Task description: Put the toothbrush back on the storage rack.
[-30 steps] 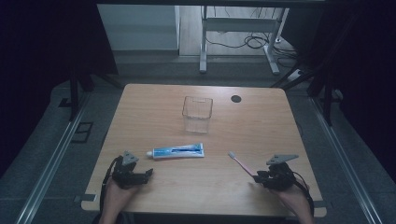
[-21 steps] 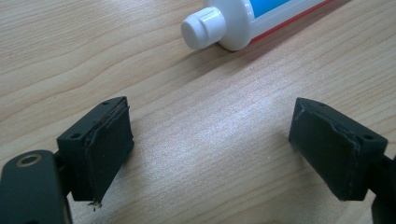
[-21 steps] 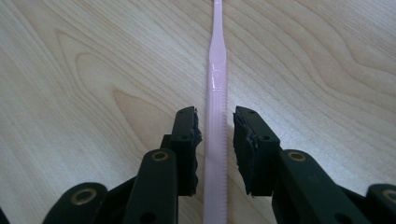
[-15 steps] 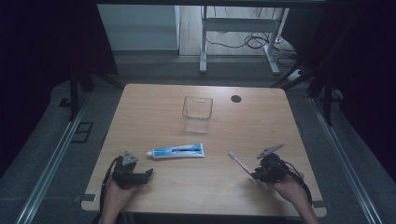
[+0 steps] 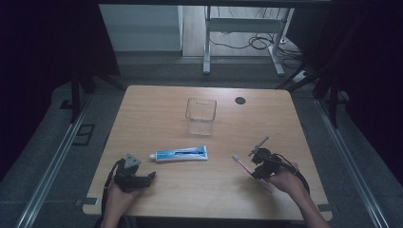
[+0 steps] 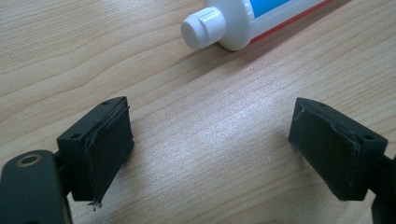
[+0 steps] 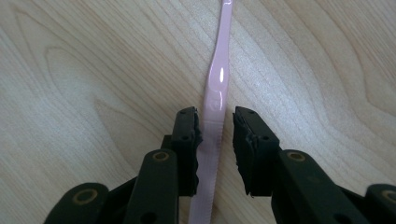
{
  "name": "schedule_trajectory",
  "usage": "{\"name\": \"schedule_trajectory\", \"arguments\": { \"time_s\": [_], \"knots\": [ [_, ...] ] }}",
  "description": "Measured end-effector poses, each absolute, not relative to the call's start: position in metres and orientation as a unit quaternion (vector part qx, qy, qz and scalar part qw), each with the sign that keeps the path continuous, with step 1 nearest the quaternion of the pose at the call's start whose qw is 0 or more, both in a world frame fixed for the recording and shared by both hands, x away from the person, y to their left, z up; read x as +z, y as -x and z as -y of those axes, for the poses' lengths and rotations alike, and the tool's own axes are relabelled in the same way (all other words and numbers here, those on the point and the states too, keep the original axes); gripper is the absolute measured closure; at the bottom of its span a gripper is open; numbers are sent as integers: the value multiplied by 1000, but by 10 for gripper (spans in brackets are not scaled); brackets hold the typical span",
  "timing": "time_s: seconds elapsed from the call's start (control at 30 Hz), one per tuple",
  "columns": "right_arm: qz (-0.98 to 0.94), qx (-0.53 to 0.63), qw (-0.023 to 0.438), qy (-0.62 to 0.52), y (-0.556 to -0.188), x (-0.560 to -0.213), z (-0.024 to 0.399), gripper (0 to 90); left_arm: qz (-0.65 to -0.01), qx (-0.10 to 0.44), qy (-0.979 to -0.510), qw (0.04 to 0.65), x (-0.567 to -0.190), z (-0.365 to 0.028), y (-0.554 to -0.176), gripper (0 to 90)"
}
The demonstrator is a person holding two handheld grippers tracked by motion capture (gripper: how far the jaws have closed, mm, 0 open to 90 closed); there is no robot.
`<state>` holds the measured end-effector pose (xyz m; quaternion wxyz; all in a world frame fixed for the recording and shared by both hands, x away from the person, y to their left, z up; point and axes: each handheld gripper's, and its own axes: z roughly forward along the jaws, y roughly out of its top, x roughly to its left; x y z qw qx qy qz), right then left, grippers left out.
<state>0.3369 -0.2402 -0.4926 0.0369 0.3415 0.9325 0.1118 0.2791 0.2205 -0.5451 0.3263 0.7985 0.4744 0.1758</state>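
We find the right gripper (image 7: 215, 140) with narrow jaws astride the slim pink plastic toothbrush (image 7: 215, 98), not clamped; the left gripper (image 6: 210, 149) stands wide beside the white-capped toothpaste tube (image 6: 233, 23).

In the right gripper view the pink toothbrush (image 7: 215, 93) is cut by the top edge, so its head is not seen, and its lower handle goes under the jaws. In the left gripper view the toothpaste tube (image 6: 247, 18) is cut by the top edge. In the high view the toothbrush bristles are too small to tell.
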Motion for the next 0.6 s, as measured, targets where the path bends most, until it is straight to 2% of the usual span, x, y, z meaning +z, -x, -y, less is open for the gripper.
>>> {"name": "schedule_trajectory", "arguments": {
  "time_s": [0.3, 0.43, 0.6],
  "knots": [
    [-937, 79, 31, -340, -346, -498, 227, 714, -474, 176, -798, 326, -545, -221, -279, 131],
    [-935, 74, 28, -345, -348, -499, 223, 768, -474, 176, -798, 326, -545, -221, -279, 132],
    [-933, 76, 23, -352, -349, -499, 224, 786, -474, 176, -799, 326, -545, -221, -279, 131]
  ]
}}
